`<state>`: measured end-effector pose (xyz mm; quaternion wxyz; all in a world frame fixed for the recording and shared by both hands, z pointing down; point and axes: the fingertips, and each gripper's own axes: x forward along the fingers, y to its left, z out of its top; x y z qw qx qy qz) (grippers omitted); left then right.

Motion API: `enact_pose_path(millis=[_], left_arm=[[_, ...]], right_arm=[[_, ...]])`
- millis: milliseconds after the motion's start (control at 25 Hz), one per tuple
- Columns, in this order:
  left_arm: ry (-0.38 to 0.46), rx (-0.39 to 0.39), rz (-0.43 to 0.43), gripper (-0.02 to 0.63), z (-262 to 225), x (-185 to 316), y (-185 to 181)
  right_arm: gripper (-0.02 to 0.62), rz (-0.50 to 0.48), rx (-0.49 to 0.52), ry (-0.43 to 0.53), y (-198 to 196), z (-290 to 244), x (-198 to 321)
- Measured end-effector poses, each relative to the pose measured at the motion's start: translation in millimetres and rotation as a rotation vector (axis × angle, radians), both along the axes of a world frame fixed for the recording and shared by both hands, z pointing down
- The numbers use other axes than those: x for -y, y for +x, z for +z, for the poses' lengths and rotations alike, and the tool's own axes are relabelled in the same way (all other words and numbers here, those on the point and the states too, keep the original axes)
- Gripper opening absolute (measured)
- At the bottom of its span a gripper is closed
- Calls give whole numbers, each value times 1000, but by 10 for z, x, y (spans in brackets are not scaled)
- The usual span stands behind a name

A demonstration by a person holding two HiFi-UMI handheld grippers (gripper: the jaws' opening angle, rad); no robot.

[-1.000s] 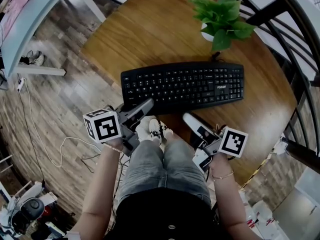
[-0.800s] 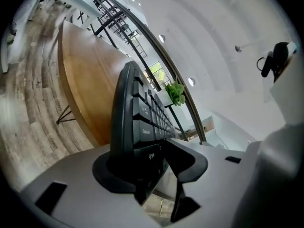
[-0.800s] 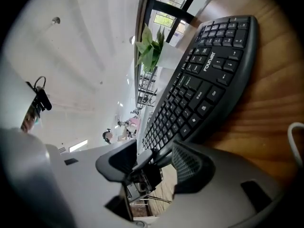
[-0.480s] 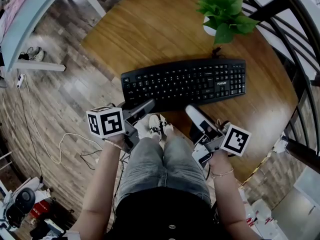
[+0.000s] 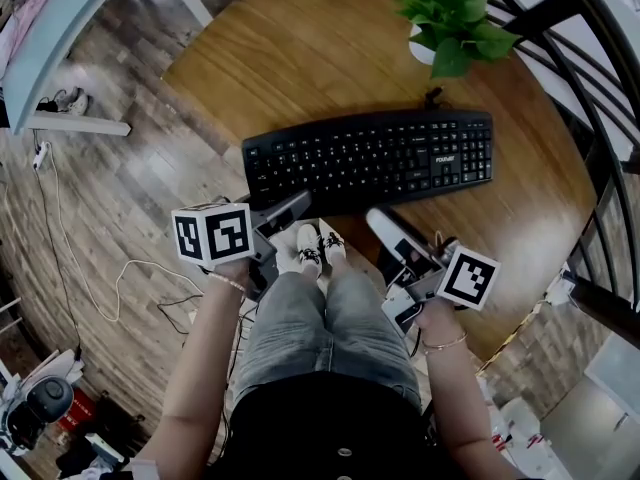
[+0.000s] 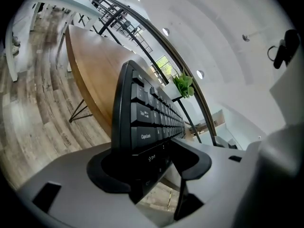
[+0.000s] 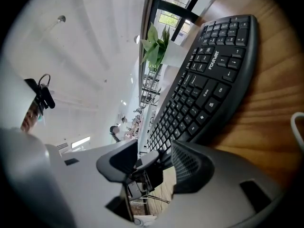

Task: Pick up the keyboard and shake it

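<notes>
Containers first: there's only a small white pot at the far edge of the round wooden bench, with a leafy green plant in it. The black keyboard lies flat on the bench a bit nearer than the pot, apart from it, with its long side running across the head view.

The left tool has the keyboard's left end between its jaws. They're spread and have just been opening, so it's not pinched. The right tool is spread wide too, though its jaws have just been closing a touch. The keyboard's near edge sits right past its tips, and only the floor below shows through the gap.

Versus a second ago, not much has changed. The keyboard is in the same spot on the bench, and both tools are still at its near edge.
</notes>
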<state>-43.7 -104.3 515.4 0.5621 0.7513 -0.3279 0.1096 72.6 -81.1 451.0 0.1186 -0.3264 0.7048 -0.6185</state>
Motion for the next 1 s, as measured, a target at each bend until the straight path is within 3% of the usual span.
enact_pose_path(millis=[240,560,720,1000], left_arm=[[-51,71,20,287,199,-93,-12],[4,35,13,290,267,-19,7],[29,55,-9,293,310,-28,-18],[-1,40,-51,311,352,-30,-31]], right_arm=[[224,-3,1,7,44,35,-29],[224,-28,-37,25,38,98,-43],[224,-42,-52,38,23,109,-63],[224,-59,-70,49,22,78,-74]])
